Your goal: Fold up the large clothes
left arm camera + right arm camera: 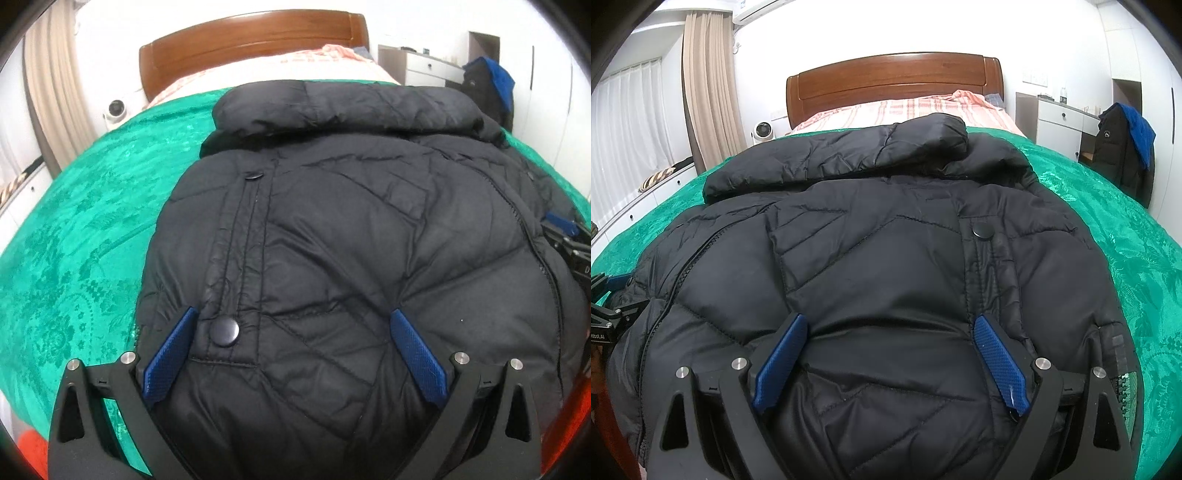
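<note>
The left tongs (293, 347) are spread wide, blue pads (168, 360) pressed down into the black padded jacket (332, 221) with a bulge of fabric between them. The right tongs (890, 363) are likewise set wide on the jacket's near edge. The jacket is laid flat on the green bedspread (1126, 229), collar toward the wooden headboard (894, 81).

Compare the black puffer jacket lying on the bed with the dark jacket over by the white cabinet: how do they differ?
The black puffer jacket lies spread flat on the green bedspread, while the dark jacket hangs upright beside the white cabinet. The puffer jacket has nothing lying on it; the hanging one has a blue cloth draped over it. Both are dark, bulky outerwear.
</note>
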### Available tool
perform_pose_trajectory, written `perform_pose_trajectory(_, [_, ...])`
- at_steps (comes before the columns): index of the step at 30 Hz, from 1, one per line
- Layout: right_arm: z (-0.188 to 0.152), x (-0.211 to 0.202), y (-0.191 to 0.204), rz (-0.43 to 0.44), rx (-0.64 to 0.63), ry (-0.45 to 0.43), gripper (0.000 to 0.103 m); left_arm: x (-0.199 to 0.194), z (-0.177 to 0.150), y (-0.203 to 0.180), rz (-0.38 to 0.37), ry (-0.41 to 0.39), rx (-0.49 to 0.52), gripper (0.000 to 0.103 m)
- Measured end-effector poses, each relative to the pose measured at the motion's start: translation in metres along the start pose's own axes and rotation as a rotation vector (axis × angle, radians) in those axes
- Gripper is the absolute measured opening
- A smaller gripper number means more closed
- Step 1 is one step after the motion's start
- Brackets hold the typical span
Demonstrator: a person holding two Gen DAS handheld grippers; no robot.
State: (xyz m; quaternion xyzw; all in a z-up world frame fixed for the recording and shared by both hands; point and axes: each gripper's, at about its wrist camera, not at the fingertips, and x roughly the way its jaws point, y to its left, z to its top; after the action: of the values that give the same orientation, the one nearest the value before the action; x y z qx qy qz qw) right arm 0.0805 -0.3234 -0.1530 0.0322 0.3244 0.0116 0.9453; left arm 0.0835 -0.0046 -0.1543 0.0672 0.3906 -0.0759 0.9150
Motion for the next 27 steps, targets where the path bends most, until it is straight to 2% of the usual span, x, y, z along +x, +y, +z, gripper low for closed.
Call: perform_pose_trajectory(27, [-0.0001, 0.0002, 0.0009, -0.004, -0.001, 0.000, 0.091, -0.0001, -0.0017, 0.0000, 0.030, 0.009, 0.006, 0.103])
